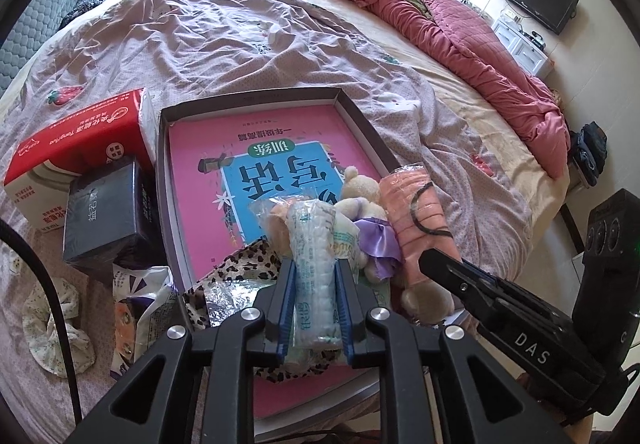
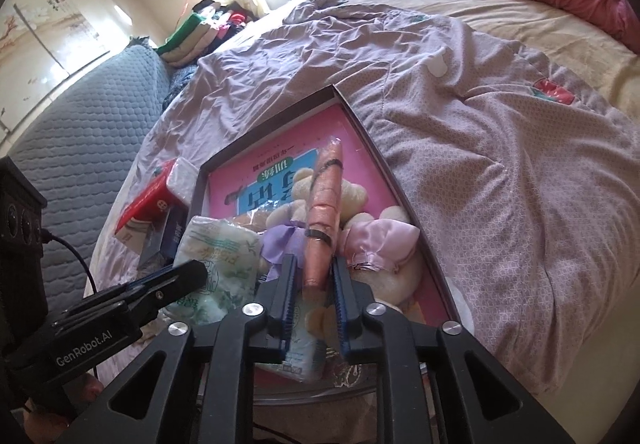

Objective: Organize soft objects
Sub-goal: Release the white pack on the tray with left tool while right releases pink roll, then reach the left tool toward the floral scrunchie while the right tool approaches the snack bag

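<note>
A shallow dark box (image 1: 248, 99) lies on the bed with a pink book (image 1: 200, 171) in it. Plush bears (image 1: 360, 191) with purple and pink satin bows (image 2: 380, 240) sit at its near end, beside a leopard-print cloth (image 1: 240, 264). My left gripper (image 1: 316, 284) is shut on a white-green tissue pack (image 1: 314, 244) wrapped in plastic, held over the box's near end. My right gripper (image 2: 316, 284) stands open around the near end of an orange wrapped roll (image 2: 326, 195), which rests on the bears; its pads stand slightly apart from the roll.
Left of the dark box are a red-white carton (image 1: 72, 147), a dark blue carton (image 1: 108, 215), a printed bag (image 1: 140, 304) and a floral cloth (image 1: 52, 324). A black cable (image 1: 48, 284) crosses there. A pink quilt (image 1: 480, 55) is bunched at the right.
</note>
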Demonstrator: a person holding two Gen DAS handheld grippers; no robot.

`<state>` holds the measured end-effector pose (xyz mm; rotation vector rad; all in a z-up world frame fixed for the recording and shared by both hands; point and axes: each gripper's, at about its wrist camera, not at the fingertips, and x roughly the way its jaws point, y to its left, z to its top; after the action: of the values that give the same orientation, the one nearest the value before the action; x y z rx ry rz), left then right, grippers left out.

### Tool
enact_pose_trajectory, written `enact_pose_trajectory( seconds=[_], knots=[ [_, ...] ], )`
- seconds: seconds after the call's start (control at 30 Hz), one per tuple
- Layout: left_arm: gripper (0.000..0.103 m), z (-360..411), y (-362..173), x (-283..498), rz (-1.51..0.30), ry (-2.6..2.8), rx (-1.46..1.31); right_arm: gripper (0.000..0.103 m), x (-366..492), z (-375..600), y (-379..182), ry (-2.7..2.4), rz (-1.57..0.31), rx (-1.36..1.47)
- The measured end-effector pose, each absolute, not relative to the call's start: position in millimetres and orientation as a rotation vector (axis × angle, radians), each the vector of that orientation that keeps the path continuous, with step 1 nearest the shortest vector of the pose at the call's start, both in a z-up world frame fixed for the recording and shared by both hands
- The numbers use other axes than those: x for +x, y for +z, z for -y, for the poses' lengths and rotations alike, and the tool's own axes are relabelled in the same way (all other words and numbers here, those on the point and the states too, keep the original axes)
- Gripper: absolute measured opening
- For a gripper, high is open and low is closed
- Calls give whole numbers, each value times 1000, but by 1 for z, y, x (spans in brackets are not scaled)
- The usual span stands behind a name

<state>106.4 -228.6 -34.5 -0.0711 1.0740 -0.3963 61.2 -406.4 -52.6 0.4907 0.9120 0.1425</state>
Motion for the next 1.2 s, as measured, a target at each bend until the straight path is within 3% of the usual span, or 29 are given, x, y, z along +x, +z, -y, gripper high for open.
enact_pose_trajectory(
  seconds=[0.13, 0.3, 0.9, 1.2],
  knots=[
    [33, 227, -31, 105, -1067, -395, -64, 29, 60, 406, -49, 123, -915, 476],
    [40, 224, -23, 103, -1051, -395, -69, 33, 58, 407, -41, 101, -903, 458],
    [53, 185, 18, 82, -960, -338, -88, 41, 50, 380, -8, 137, -848, 374],
    [57, 147, 32, 72, -939, -272, -103, 49, 47, 342, 11, 217, -825, 315]
  ],
)
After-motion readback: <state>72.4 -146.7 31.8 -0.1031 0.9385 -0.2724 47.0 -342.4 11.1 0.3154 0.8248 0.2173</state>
